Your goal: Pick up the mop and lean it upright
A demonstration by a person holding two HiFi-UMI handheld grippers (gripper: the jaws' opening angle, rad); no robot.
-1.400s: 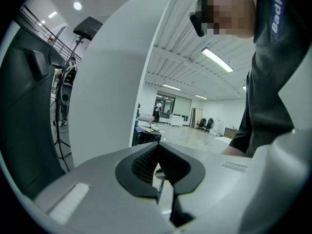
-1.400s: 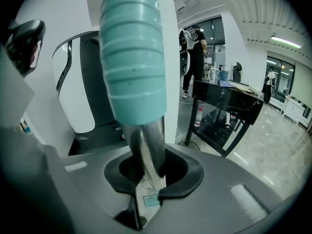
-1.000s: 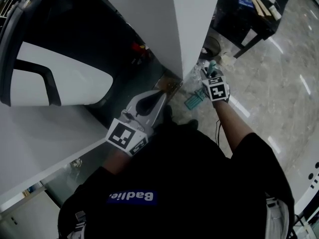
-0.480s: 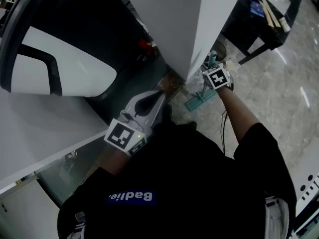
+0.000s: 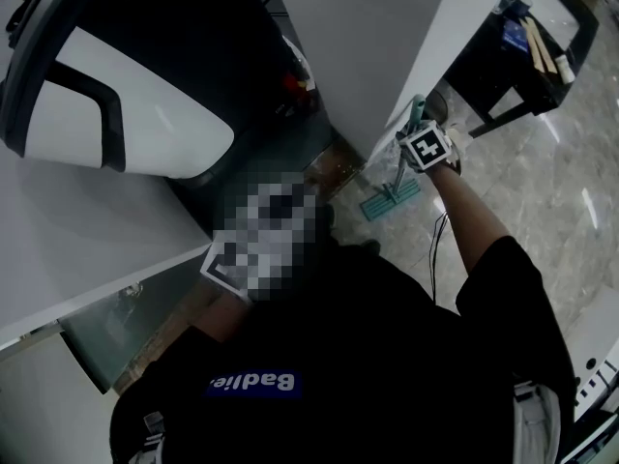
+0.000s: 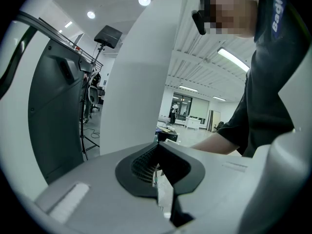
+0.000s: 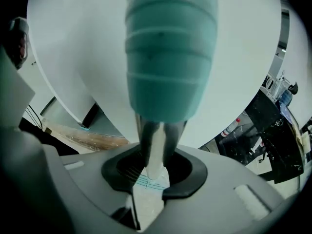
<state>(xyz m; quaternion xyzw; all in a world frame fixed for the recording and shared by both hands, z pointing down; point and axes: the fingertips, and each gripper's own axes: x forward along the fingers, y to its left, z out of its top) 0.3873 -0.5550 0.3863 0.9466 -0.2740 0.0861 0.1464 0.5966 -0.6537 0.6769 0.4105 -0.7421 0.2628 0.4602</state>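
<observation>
- At the left, our left gripper has its jaws together, with nothing between them.
- In the middle stands the white pillar.
- Just right of its corner, the mop stands upright, its teal head on the marble floor.
- Our right gripper points down around the mop's pole, below the teal grip. Its jaws have just been opening, and the pads are clear of the pole.

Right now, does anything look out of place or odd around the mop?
Nothing stands out. The teal-handled flat mop stands nearly upright beside the white pillar, its head flat on the grey marbled floor.
</observation>
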